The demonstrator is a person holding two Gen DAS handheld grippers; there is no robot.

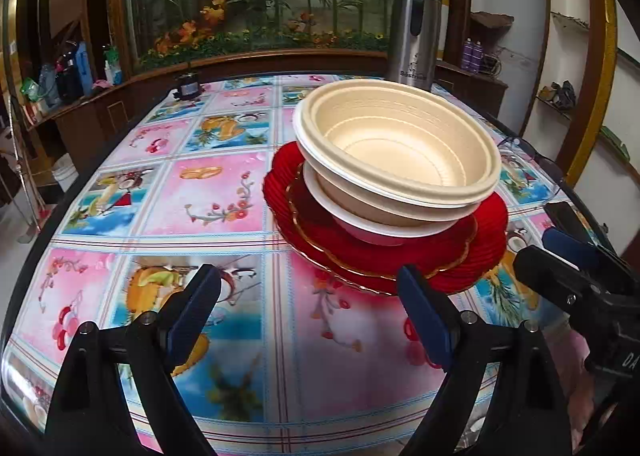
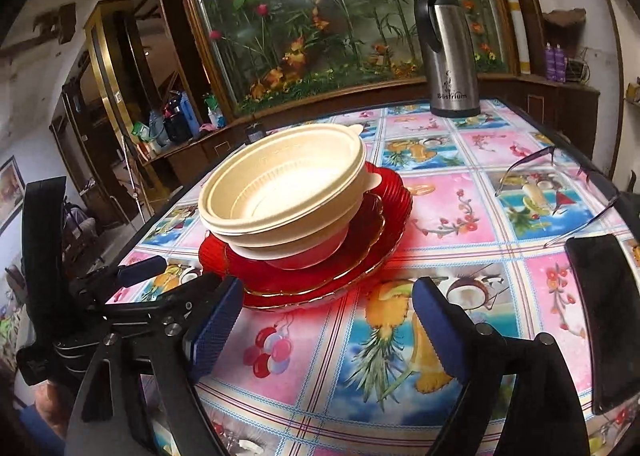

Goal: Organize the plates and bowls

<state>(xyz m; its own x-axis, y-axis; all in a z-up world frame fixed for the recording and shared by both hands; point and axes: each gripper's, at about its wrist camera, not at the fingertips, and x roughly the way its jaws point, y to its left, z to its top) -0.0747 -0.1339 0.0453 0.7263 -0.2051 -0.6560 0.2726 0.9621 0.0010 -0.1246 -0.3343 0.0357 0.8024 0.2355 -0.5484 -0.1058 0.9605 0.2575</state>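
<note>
One stack stands on the table. Red glass plates, the upper one gold-rimmed, carry a white bowl, and nested cream bowls sit on top. My left gripper is open just short of the plates' near left rim, with nothing between its blue pads. My right gripper is open too, at the near right rim of the plates, and holds nothing. Each gripper shows at the edge of the other's view: the right gripper, the left gripper.
A steel thermos jug stands at the table's far edge. Eyeglasses and a black phone lie to the right of the stack. A small dark object sits far left. The flowered tablecloth covers the table.
</note>
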